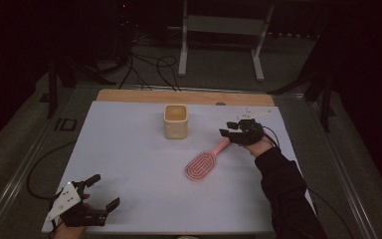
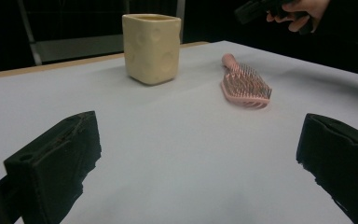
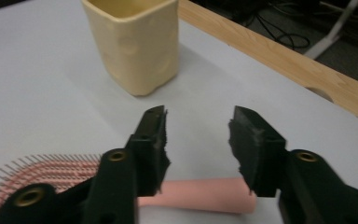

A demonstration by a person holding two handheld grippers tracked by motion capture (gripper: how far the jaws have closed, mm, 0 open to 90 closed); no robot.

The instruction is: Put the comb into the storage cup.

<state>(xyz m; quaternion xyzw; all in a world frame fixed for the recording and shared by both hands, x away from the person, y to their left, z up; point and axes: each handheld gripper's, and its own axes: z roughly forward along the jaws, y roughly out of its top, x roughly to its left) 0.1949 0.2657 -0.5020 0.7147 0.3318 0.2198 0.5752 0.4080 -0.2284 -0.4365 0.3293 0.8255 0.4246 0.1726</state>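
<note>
A white-topped table (image 1: 129,164) carries a cream cup (image 1: 175,121) and a pink hairbrush (image 1: 204,162), set apart.

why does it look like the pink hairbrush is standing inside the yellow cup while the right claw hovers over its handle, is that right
Not quite. The pink hairbrush lies flat on the table, bristles up, apart from the yellow cup, not inside it. The high view shows this. The right claw does hover over its handle, jaws either side and not pressing it.

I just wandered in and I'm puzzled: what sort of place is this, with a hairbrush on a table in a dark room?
Probably a lab or recording studio, not a home. A white-covered table stands in a blacked-out room, loose cables trail across the floor by a metal stand, and a person works with a hand-held gripper.
</note>
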